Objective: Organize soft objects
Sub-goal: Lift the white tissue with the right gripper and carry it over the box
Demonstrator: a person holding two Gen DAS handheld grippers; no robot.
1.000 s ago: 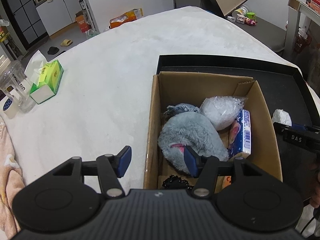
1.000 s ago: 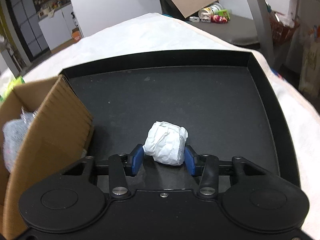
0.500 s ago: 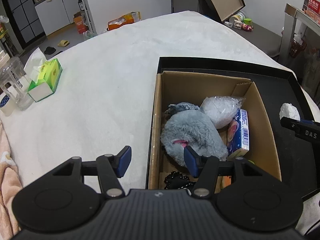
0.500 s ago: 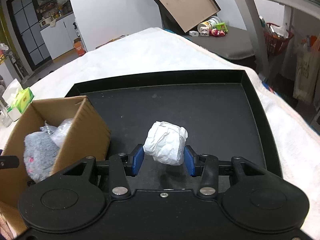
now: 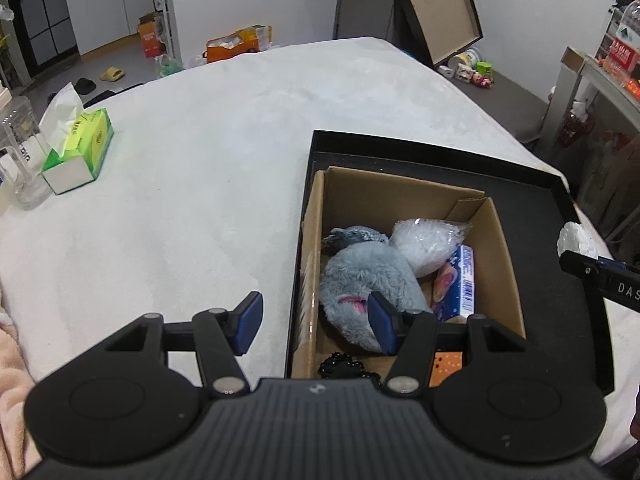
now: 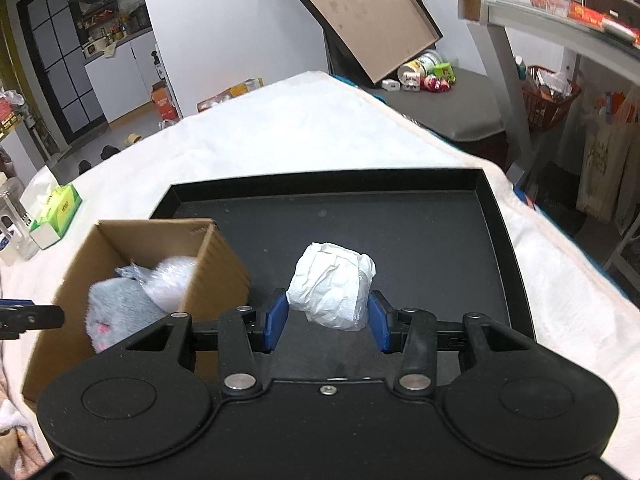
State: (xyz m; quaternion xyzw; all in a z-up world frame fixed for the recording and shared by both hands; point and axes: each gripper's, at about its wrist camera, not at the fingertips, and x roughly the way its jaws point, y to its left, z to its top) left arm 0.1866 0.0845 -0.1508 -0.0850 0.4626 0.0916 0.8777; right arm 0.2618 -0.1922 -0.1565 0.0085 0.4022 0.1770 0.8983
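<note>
Rising since the earlier frames, the right gripper (image 6: 328,322) now carries the crumpled white paper ball (image 6: 332,285) clear above the black tray (image 6: 400,232), where one second ago the ball sat low against the tray floor; the cardboard box (image 6: 216,264) has come further into the right wrist view, its interior now visible. Both blue pads (image 6: 277,320) press the sides of the ball, so the jaws are clamped on it. In the left wrist view the same ball (image 5: 576,240) appears at the far right, higher relative to the box (image 5: 500,240) than before, above a black bar printed with the letters "DAS". The left gripper (image 5: 316,322) holds nothing, its jaws wide apart and straddling the box's left wall; its position is nearly unchanged. Inside the box lie a grey plush toy (image 5: 364,276), a clear plastic bag (image 5: 424,240), a blue packet with a barcode (image 5: 464,284) and black beads (image 5: 340,368). A green tissue box (image 5: 80,148) with unreadable print rests on the white cloth (image 5: 220,160) beside a clear jar (image 5: 20,152).
</note>
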